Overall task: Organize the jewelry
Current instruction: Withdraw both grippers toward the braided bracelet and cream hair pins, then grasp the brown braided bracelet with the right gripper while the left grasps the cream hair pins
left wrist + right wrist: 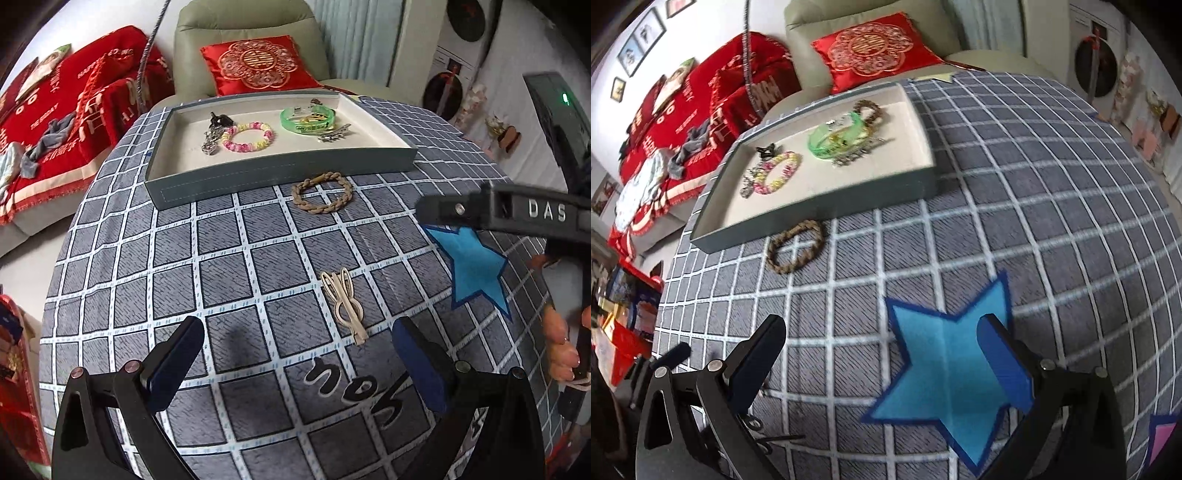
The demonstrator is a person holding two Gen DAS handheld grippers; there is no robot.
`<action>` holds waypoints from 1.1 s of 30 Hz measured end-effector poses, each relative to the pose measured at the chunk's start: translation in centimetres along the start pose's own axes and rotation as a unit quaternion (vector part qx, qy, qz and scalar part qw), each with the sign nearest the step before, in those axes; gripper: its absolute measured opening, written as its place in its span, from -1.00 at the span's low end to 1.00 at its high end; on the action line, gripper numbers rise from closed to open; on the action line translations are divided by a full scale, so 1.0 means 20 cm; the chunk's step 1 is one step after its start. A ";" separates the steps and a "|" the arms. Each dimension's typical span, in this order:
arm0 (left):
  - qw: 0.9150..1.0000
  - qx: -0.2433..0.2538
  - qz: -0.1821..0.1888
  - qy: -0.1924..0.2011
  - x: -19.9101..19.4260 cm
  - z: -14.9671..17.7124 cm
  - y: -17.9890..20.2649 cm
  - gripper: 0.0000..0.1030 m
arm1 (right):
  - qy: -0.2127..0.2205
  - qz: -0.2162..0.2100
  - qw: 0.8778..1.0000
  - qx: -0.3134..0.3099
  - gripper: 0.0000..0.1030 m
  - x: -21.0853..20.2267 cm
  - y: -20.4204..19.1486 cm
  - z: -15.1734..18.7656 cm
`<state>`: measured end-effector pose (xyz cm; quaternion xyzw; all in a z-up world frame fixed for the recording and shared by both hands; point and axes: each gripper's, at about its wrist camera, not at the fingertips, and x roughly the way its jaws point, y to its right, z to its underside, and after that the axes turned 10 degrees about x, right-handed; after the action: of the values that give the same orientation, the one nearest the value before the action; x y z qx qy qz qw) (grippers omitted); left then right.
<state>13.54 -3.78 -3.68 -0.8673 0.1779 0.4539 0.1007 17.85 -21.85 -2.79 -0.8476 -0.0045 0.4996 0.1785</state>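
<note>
A grey tray (258,173) with a cream lining sits at the table's far side and holds a pink-yellow bead bracelet (248,136), a green bangle (307,119) and dark clips. The tray also shows in the right wrist view (827,206). A brown braided hair tie (322,192) lies on the cloth just in front of the tray, also seen in the right wrist view (795,246). A beige rabbit-shaped hair clip (344,303) lies nearer, just ahead of my open, empty left gripper (297,341). My right gripper (881,345) is open and empty above a blue star patch (945,365).
The table wears a grey checked cloth (221,277). The right gripper's body (517,214) reaches in from the right in the left wrist view. A sofa with a red blanket (74,118) and an armchair with a red cushion (258,62) stand behind the table.
</note>
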 end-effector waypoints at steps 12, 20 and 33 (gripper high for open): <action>1.000 -0.011 -0.007 -0.014 0.06 -0.01 0.06 0.91 | -0.023 -0.014 0.998 -0.054 0.77 0.17 -0.18 -0.15; 1.000 0.002 -0.017 -0.015 0.08 -0.02 0.10 0.72 | -0.033 0.004 0.995 -0.092 0.26 0.27 -0.27 -0.16; 0.999 0.034 -0.014 -0.012 0.06 -0.04 0.17 -0.12 | -0.032 0.019 0.990 -0.137 -0.35 0.29 -0.37 -0.13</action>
<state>13.33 -7.30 -4.23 -0.8604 0.1798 0.4563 0.1384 24.15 -14.68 -4.31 -0.8478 -0.0625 0.5242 0.0506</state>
